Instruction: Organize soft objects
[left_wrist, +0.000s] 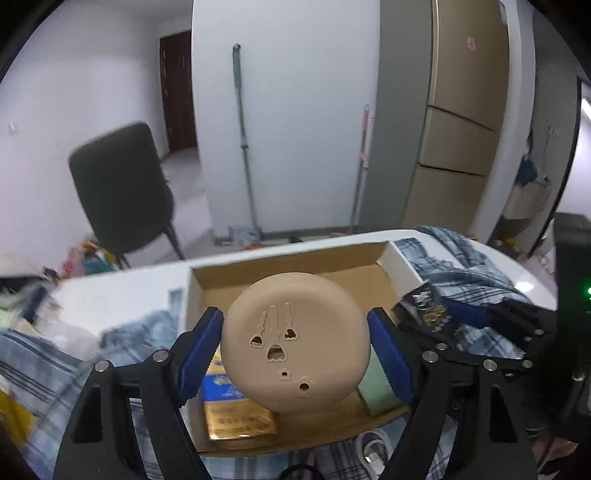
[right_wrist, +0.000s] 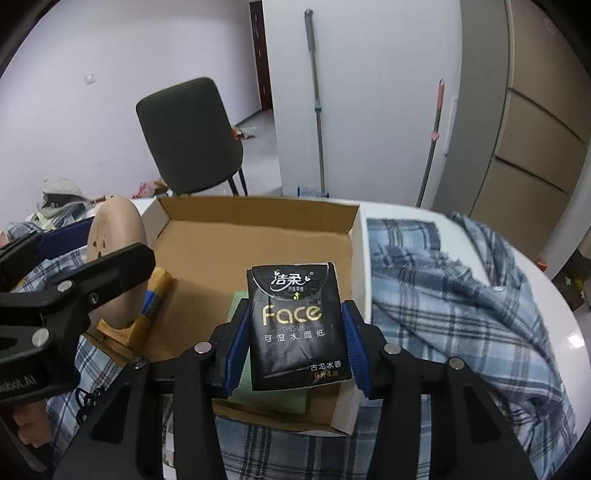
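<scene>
Now left gripper (left_wrist: 295, 350) clamped beige disc (left_wrist: 295, 343), right gripper (right_wrist: 295, 343) clamped tissue pack (right_wrist: 295, 328), both over cardboard box (right_wrist: 258, 236); next, likely lower, release.

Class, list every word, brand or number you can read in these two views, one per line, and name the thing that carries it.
"洁柔" – top of the black tissue pack held in the right gripper.
"Face" – large gold letters, same pack.
"TISSUE" – under "Face".
"可湿水面纸" – white line below that.
"古龙水香" – near its bottom edge.
"6片4" – bottom edge; the last character is blurred.
Gold and blue pack in the cardboard box: print too blurred to read.
</scene>
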